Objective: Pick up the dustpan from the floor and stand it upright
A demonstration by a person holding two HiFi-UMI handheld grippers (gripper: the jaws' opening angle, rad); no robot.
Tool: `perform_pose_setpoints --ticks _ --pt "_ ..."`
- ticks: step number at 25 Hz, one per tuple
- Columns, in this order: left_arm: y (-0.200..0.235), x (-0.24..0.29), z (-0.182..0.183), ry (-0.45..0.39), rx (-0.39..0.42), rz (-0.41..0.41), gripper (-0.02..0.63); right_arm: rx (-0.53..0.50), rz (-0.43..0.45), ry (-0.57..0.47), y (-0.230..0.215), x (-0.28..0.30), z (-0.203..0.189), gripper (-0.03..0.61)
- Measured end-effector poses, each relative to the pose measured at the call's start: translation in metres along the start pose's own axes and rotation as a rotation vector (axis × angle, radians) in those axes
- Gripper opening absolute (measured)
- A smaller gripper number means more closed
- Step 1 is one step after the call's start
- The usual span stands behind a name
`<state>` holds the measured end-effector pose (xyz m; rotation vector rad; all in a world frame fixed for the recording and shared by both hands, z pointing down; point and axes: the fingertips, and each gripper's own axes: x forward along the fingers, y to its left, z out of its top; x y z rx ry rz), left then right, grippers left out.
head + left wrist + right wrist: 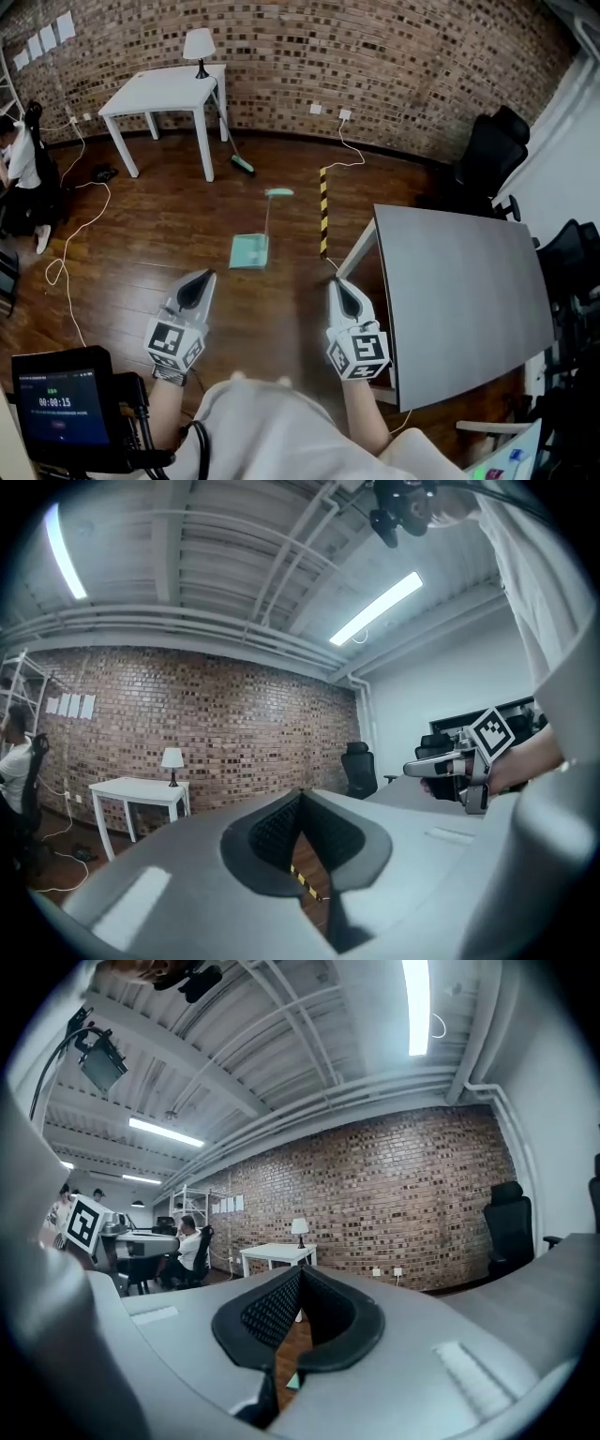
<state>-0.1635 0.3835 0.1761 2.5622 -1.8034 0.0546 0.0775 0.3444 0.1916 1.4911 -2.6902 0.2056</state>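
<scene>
The teal dustpan lies flat on the wooden floor, its long handle running away from me to a teal grip. Both grippers hover level above the floor, short of the pan and apart from it. My left gripper is to the pan's near left and my right gripper to its near right. In the left gripper view the left gripper's jaws meet at the tip with nothing between them. The right gripper is likewise shut and empty; a sliver of the teal dustpan shows below its jaws.
A grey desk stands close on the right. A yellow-black striped tape runs along the floor beside the pan. Farther back a white table holds a lamp, with a broom by it. A cable and a seated person are at the left.
</scene>
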Motion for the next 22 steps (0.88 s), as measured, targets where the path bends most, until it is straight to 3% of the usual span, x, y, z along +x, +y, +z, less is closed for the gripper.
perform_pose_setpoints --ticks 16,22 --pt "-0.01 -0.004 -0.007 0.011 0.02 -0.04 0.002 -0.016 -0.014 -0.001 0.006 -0.002 0.001 0.011" --pt "-0.021 0.006 -0.013 0.019 0.064 -0.05 0.002 -0.023 -0.003 -0.004 -0.002 0.001 -0.002 0.011"
